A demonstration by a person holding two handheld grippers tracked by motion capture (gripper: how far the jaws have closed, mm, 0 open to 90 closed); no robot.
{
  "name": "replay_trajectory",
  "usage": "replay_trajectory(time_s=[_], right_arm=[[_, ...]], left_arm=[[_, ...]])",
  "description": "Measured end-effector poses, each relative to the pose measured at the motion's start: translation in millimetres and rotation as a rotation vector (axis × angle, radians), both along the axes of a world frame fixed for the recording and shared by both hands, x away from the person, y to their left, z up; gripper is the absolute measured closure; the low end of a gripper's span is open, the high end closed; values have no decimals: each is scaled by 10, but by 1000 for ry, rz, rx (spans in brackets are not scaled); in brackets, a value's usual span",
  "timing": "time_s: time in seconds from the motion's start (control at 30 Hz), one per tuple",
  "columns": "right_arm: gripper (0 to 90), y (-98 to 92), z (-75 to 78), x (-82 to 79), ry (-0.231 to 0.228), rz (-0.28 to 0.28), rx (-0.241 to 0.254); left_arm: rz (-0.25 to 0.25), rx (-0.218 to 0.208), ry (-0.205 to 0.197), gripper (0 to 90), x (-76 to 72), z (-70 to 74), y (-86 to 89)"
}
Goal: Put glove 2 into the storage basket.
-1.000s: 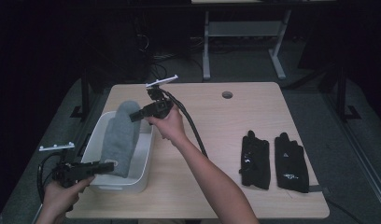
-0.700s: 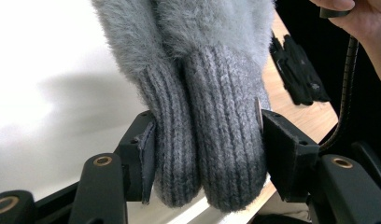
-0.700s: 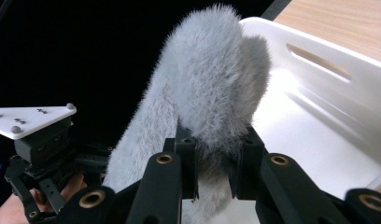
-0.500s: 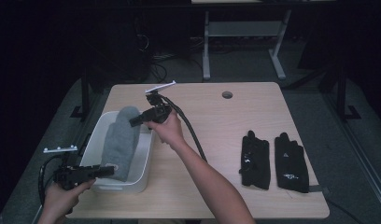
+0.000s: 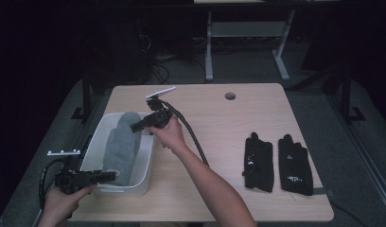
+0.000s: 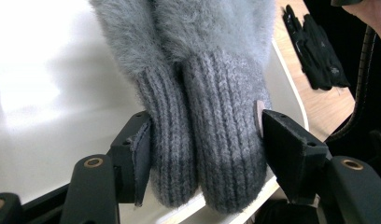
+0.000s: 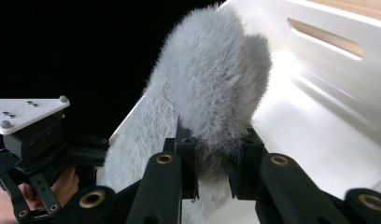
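In the white bin (image 5: 146,165), grey mittens (image 5: 121,144) lie lengthwise, cuffs nearest.

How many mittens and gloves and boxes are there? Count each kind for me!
Grey fuzzy mittens: 2, lying together in the bin
Black gloves: 2, side by side on the table
White bin: 1
Total: 5 things

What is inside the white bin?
A pair of grey fuzzy mittens lies in the white bin, cuffs over its near rim. The bin floor beneath them is covered.
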State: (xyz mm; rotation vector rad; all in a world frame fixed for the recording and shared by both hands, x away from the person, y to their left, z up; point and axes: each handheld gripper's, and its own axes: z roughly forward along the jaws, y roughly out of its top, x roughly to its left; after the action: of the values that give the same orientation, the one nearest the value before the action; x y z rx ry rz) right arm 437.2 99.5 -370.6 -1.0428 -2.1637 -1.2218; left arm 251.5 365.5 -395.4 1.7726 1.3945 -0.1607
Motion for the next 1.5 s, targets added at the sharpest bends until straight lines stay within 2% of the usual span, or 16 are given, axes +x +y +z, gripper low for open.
replay_trajectory(time_s=[0.07,0.2,0.27,0.4,0.43,0.5,0.63,0.7,0.87,1.1,1.13,1.23,1.5], right_arm=[[759,5,-17,1,2,1,0],[761,19,-49,1,0,14,0],[762,38,-58,-4,5,23,-8],[763,89,-97,-15,11,54,-18],[762,124,-115,-31,-4,55,-49],[762,165,-160,-30,2,63,-42],[760,204,-164,-30,-1,68,-46],[749,223,-149,-19,-6,70,-69],[696,251,-132,0,-18,68,-88],[632,224,-116,21,-32,45,-90],[621,184,-85,33,-36,28,-88],[622,116,-40,60,-37,11,-51],[621,-26,70,62,-49,6,-44]], left_arm=[[0,2,0,366,1,0,-1],[0,41,0,333,-3,23,-5],[15,46,-23,331,-16,37,14],[25,37,-45,333,-29,84,36],[24,38,-46,333,-29,90,36],[20,48,-56,333,-32,117,22],[19,44,-64,333,-27,131,14],[18,37,-68,333,-20,136,7],[16,20,-80,333,-22,152,2],[7,18,-92,332,-32,179,-24],[5,19,-93,332,-31,184,-26],[9,12,-106,334,-26,210,-38],[-4,22,-135,336,-13,278,-75]])
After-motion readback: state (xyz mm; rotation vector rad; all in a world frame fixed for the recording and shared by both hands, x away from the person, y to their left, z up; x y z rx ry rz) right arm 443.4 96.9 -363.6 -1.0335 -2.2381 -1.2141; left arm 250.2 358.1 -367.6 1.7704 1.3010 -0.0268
